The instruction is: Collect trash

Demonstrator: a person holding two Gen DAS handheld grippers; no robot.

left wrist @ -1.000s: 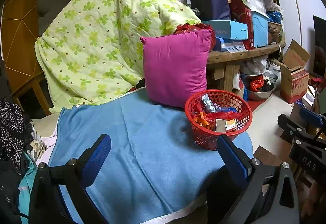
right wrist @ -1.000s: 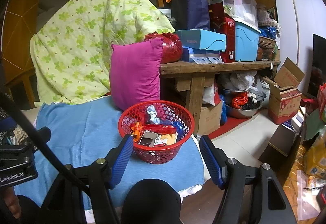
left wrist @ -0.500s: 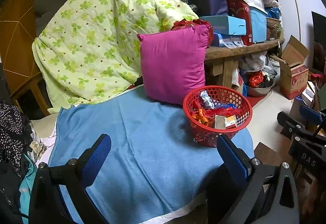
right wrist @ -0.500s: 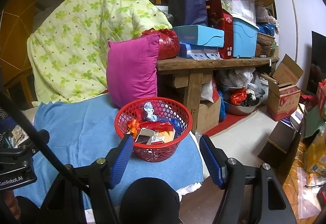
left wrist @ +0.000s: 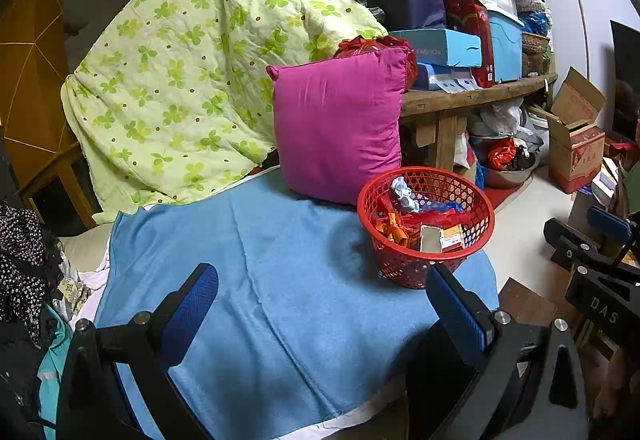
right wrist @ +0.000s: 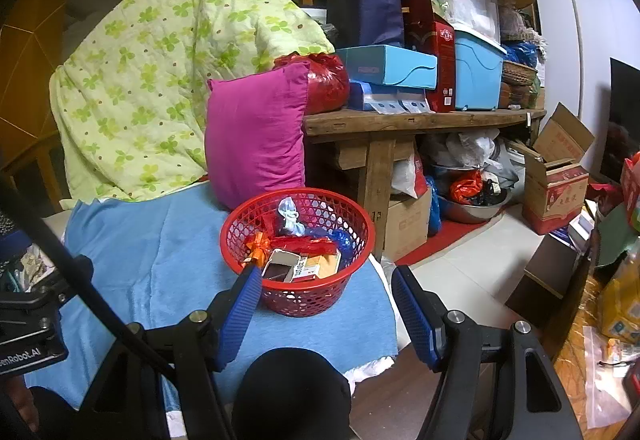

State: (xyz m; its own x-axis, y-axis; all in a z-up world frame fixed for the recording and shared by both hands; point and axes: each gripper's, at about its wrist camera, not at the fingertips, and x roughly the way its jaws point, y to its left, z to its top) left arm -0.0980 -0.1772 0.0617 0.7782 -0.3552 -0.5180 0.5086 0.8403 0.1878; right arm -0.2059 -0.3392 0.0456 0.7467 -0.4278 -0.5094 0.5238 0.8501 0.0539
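Observation:
A red plastic basket [left wrist: 476,236] [right wrist: 356,268] sits on the right end of a blue cloth [left wrist: 280,280] [right wrist: 160,252]. It holds several pieces of trash: an orange wrapper [right wrist: 258,243], a small carton [right wrist: 282,264], blue and red plastic. My left gripper [left wrist: 320,292] is open over the cloth, left of the basket, nothing between its fingers. My right gripper [right wrist: 326,296] is open too, hovering just in front of the basket's near wall, its blue pads apart and empty. In the left wrist view the right gripper [left wrist: 600,240] shows at the right edge.
A magenta pillow [left wrist: 340,123] leans behind the basket against a green floral quilt [left wrist: 200,71]. A wooden bench [right wrist: 420,119] stacked with boxes and bins stands right of the pillow. Cardboard boxes [right wrist: 556,175] and bags crowd the floor at right.
Both views have shifted slightly, so the basket sits a little lower and closer to the right gripper's fingers. Both grippers stay open and empty.

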